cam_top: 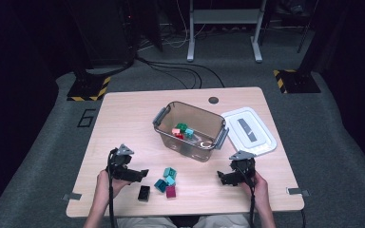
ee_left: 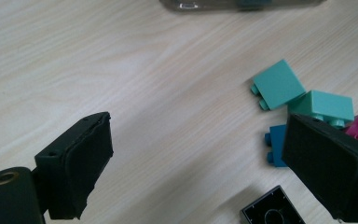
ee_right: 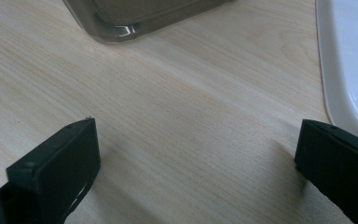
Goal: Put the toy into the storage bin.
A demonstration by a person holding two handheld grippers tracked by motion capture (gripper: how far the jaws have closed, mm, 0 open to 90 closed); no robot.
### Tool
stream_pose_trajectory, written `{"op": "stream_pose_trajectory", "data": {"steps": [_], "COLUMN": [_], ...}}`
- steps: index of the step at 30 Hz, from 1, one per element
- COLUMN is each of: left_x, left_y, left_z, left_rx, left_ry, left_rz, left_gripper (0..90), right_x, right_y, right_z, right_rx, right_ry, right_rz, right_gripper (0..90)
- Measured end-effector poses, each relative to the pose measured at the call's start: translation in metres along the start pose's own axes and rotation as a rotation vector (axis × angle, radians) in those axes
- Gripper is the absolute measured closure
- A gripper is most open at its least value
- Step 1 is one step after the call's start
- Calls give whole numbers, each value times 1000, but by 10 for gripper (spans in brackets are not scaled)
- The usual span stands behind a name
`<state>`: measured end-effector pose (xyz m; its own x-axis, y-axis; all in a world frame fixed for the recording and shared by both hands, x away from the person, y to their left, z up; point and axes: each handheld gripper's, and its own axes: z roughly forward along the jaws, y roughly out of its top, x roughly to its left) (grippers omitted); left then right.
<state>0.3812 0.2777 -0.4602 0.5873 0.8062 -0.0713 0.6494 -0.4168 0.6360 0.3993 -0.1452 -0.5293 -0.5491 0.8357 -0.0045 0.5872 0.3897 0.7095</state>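
The left hand-held gripper (cam_top: 145, 173) waited released just beside the loose blocks (cam_top: 166, 181), near the bin (cam_top: 164, 114), probably to pick one up.

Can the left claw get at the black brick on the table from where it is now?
Probably yes. The left claw is open, and the black brick lies just beside it on bare table, apart from the other bricks.

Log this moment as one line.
left gripper open, by loose bricks | right gripper open, empty | bin holds bricks | lid off
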Motion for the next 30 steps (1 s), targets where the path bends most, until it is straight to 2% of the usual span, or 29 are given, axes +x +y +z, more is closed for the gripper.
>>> {"op": "stream_pose_trajectory", "data": {"steps": [5,9,13,16,20,23,30], "left_x": [-4,-8,-17,-22,-28,-31,-36], "left_y": [-11,-12,-6,2,13,19,29], "left_z": [3,8,14,25,40,50,63], "left_rx": [11,15,16,22,37,43,51], "left_ry": [-7,-21,-35,-51,-70,-69,-51], "left_rz": [-9,-3,21,39,35,26,16], "left_gripper": [84,83,82,82,73,50,60], "right_x": [0,0,0,0,0,0,0], "right_y": [0,0,0,0,0,0,0], "right_z": [0,0,0,0,0,0,0], "right_rx": [-1,0,-1,0,0,0,0], "right_ry": [0,-1,-1,-1,-1,-1,-1], "right_rz": [0,0,0,0,1,1,0], "right_gripper": [0,0,0,0,0,0,0]}}
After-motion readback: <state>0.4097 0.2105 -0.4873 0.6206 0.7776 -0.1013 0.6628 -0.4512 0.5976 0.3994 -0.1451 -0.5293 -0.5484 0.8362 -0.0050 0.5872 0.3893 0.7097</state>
